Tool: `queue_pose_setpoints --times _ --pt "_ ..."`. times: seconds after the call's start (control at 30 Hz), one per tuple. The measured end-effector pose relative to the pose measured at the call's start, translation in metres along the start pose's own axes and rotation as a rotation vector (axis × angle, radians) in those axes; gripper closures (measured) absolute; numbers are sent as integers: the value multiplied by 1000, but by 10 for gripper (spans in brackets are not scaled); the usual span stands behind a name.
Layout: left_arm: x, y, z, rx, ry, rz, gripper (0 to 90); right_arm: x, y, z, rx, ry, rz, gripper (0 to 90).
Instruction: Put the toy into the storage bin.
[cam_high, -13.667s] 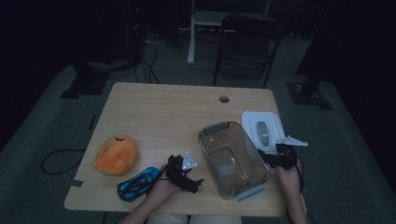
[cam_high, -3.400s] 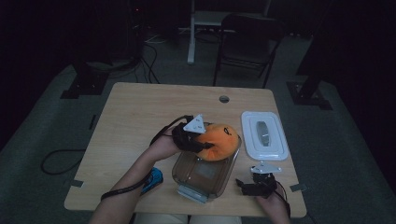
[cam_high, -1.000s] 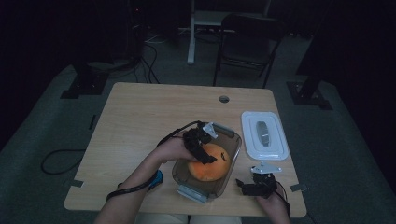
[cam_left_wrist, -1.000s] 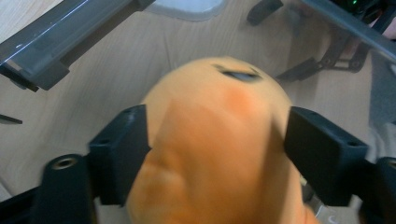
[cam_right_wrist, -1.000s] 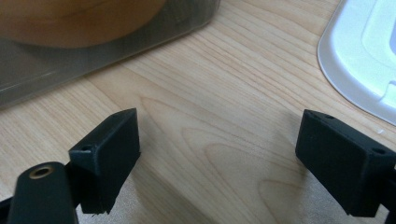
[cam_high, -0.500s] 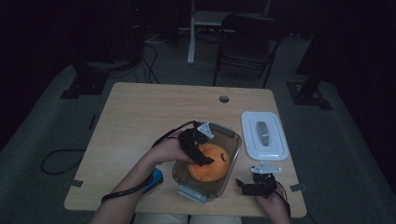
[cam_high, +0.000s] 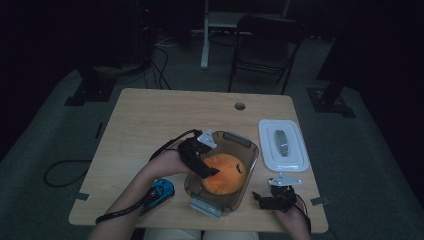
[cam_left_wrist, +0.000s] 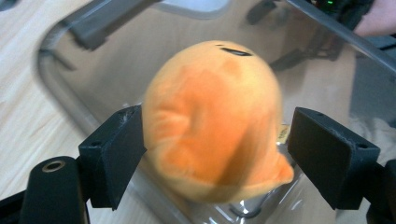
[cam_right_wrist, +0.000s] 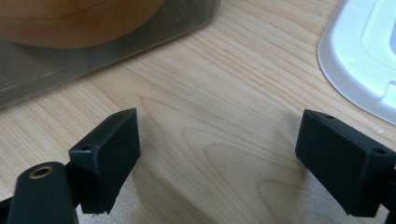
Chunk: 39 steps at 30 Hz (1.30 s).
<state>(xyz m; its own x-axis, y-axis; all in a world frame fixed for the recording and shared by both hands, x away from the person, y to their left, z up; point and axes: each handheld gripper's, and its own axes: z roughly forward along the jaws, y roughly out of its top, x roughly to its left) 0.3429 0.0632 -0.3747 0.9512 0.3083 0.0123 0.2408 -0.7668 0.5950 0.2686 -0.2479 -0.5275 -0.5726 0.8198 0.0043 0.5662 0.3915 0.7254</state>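
- Table (cam_high: 150, 125) — pale wood, bearing a clear container (cam_high: 247, 147) and, to its right, a white lid (cam_high: 282, 145), seen from above.
- Orange plush (cam_left_wrist: 210, 121) lies inside the container; the left gripper view shows it between the jaws, right jaw clear of it.
- Left gripper (cam_left_wrist: 212, 158) — angled down over the rim, jaws parted, no squeeze.
- Right gripper (cam_right_wrist: 219, 158) rests low, jaws wide over bare wood.
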Motion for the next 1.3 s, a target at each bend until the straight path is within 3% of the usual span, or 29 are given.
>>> queue_pose_setpoints --times 0.2,0.77,0.93,1.3 --pt "-1 -10 -15 -34 21 -26 196 0 0 0 0 0 0 133" --pt "4 -50 -45 -30 76 -75 197 0 0 0 0 0 0 133" --pt "6 -66 -52 -35 92 -101 196 0 0 0 0 0 0 133" --pt "6 -95 -58 -49 93 -118 196 0 0 0 0 0 -1 132"
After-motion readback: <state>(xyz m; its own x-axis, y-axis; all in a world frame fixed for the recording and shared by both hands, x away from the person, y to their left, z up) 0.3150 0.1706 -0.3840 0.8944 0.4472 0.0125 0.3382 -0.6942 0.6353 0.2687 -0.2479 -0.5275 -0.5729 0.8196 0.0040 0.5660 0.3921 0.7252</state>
